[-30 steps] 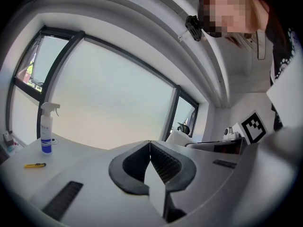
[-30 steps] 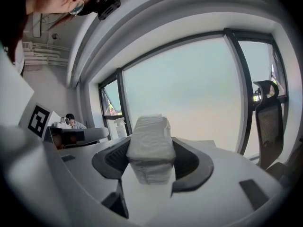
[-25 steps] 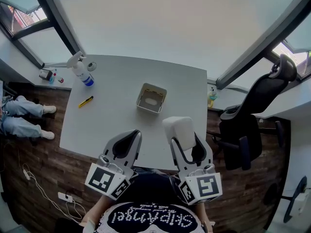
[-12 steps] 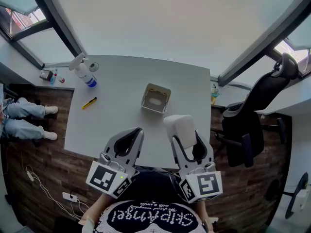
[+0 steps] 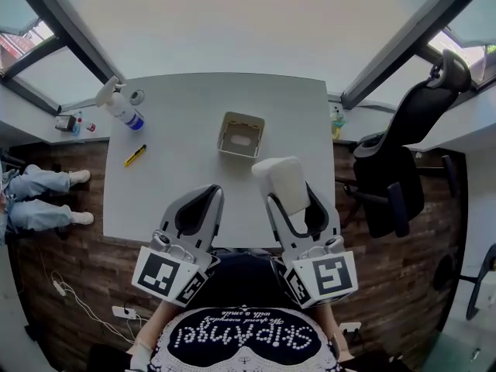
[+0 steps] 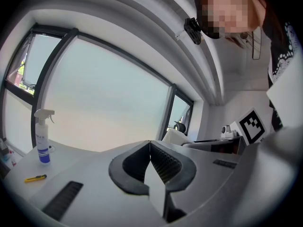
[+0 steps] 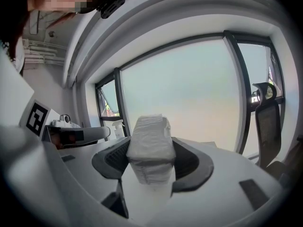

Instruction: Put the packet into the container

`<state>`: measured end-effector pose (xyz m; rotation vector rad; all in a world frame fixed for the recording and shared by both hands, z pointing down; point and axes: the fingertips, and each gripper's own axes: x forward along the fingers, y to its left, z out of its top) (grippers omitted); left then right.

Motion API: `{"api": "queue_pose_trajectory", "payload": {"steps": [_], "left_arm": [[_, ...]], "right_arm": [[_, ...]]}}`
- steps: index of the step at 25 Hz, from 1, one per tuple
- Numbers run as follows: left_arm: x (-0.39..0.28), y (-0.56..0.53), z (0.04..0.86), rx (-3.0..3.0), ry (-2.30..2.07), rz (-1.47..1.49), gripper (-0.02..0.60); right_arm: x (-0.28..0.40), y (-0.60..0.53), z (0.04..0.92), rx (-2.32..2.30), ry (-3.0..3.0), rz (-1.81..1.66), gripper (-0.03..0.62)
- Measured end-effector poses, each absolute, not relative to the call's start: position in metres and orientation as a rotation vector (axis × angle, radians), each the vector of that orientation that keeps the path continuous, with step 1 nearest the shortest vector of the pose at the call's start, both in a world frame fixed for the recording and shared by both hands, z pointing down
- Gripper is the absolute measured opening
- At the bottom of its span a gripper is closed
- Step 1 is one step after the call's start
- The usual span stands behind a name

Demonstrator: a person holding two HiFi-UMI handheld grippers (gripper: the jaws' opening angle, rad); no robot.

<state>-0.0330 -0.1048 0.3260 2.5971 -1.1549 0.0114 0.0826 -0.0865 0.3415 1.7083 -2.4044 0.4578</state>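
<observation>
A white packet [image 5: 281, 183] [image 7: 150, 143] stands between the jaws of my right gripper [image 5: 288, 201] [image 7: 150, 157], which is shut on it above the near edge of the white table [image 5: 186, 149]. The container [image 5: 239, 135], a small open beige box with something pale lying inside, sits on the table's middle, just beyond the packet. My left gripper [image 5: 198, 211] [image 6: 150, 156] is shut with nothing in it, its ribbed pads touching, at the near table edge left of the right one.
A spray bottle [image 5: 116, 105] [image 6: 42, 138] stands at the table's far left corner, and a yellow cutter [image 5: 135, 156] [image 6: 35, 178] lies near the left edge. A black office chair [image 5: 403, 157] stands right of the table. A person's legs [image 5: 39, 196] show at the left.
My right gripper has carried the packet forward and slightly left, nearer the container. The left gripper stays shut in about the same place.
</observation>
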Motion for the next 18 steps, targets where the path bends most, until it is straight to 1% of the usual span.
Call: {"api": "queue_pose_trajectory", "payload": {"steps": [18], "left_arm": [[-0.0340, -0.1019, 0.3220, 2.592, -1.193, -0.004, 0.009]], "right_arm": [[0.0791, -0.0846, 0.3357, 1.683, -2.436, 0.431, 0.259]]}}
